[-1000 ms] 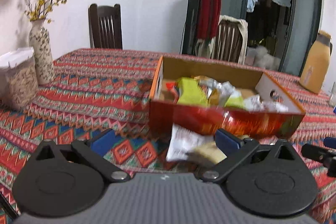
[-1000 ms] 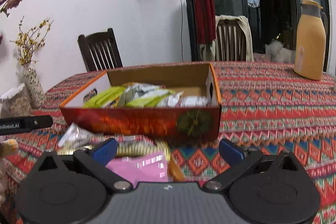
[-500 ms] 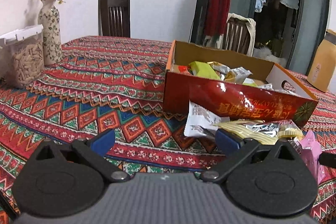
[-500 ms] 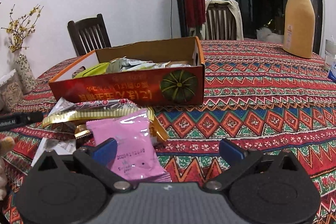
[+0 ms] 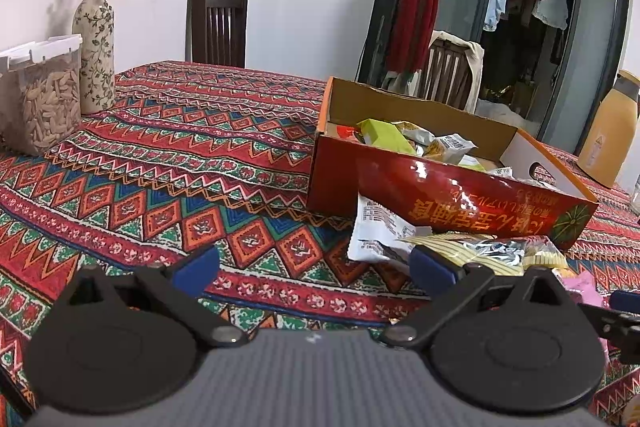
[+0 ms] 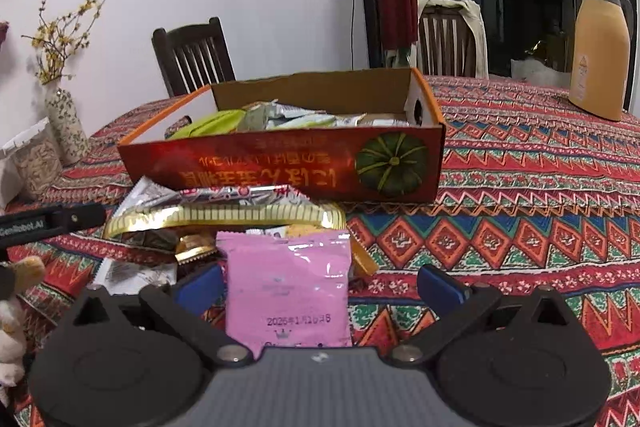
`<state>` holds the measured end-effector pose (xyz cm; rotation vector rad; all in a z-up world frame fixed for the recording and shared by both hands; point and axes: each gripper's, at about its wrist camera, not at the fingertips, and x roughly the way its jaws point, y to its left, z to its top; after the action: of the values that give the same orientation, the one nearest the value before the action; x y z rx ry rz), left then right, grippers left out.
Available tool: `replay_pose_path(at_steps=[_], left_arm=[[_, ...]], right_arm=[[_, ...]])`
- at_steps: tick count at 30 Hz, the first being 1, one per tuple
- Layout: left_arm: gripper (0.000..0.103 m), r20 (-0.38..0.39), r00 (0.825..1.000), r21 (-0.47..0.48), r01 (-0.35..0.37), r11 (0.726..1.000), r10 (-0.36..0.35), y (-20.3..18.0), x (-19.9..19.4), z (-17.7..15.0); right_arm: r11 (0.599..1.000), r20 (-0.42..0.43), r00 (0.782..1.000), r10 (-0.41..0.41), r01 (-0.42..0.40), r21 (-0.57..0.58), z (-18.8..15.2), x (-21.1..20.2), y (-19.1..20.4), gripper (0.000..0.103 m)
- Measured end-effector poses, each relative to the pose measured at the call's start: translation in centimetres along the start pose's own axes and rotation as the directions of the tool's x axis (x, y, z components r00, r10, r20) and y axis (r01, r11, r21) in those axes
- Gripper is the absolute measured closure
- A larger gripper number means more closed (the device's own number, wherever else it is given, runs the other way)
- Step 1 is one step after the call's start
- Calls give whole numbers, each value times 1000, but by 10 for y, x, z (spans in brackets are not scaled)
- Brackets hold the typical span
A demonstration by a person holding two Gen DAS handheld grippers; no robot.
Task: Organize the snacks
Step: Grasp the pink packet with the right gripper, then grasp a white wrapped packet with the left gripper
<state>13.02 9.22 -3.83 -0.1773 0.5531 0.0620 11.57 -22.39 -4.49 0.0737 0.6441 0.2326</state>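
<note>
You are at the pick-up step: several snacks lie loose on the counter in front of the red box, and the box already holds a heap of packets. Neither claw carries anything yet.

Your right claw stands wide, its blue pads spread well apart. The pink packet lies flat between them, nearer the left pad, with its near edge running under the claw body. At about 11 o'clock from it, just beyond, sit the gold-edged wrapper and a silver packet, piled against the box front. The pink one looks like the natural pick. The next move, I judge, calls for you to centre the claw on it, drop the pads to the cloth and close on the thin film, which may slide or crumple rather than lift cleanly.

Your left claw is also wide and holds nothing. Only patterned cloth lies between its pads. A white packet lies at about 1 o'clock from it, just beyond the right pad and leaning on the box. The box itself stands at 1 o'clock, its open top facing up and free to receive a drop.
</note>
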Motion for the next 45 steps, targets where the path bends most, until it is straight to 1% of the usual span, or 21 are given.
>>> replay_pose_path(at_steps=[3, 6, 8, 9, 11, 22, 26, 29, 31, 35, 37, 40, 45], left_arm=[[0, 3, 1000, -2, -1, 1000, 1, 0, -1, 0], [0, 3, 1000, -4, -2, 1000, 2, 1, 0, 0], [0, 3, 1000, -4, -2, 1000, 2, 1, 0, -1], [0, 4, 1000, -4, -2, 1000, 2, 1, 0, -1], [0, 3, 1000, -4, -2, 1000, 2, 1, 0, -1], [0, -11, 1000, -1, -18, 1000, 18, 0, 2, -1], [0, -37, 999, -8, -31, 999, 31, 0, 6, 0], [0, -40, 998, 2, -44, 999, 44, -1, 5, 2], [0, -41, 998, 8, -48, 999, 49, -3, 1, 3], [0, -70, 997, 11, -39, 999, 40, -11, -6, 5], [0, -87, 996, 21, -33, 999, 35, -19, -9, 4], [0, -115, 993, 27, -7, 1000, 10, -29, -12, 3], [0, -162, 987, 61, 7, 998, 3, -53, -12, -3]], right_arm=[[1000, -7, 1000, 9, -9, 21, 0, 5, -3, 2], [999, -10, 1000, 26, -25, 24, -1, 6, -3, 14], [999, -7, 999, 33, -33, 17, -2, 6, -2, 30], [999, -5, 999, 33, -33, 12, -2, 5, -1, 35], [999, -2, 999, 37, -37, 5, -3, 3, -1, 42], [1000, 77, 997, 14, -14, -2, -7, -21, -4, 43], [1000, 101, 995, -9, 7, 17, -7, -29, -15, 43], [999, 114, 993, -41, 38, 28, -9, -33, -28, 43], [998, 117, 991, -64, 60, 36, -9, -34, -38, 43], [995, 113, 988, -100, 96, 41, -10, -29, -52, 43], [995, 104, 990, -98, 93, 48, -10, -24, -55, 43], [996, 97, 991, -89, 85, 39, -12, -18, -55, 43], [997, 93, 993, -71, 68, 37, -14, -14, -55, 43]])
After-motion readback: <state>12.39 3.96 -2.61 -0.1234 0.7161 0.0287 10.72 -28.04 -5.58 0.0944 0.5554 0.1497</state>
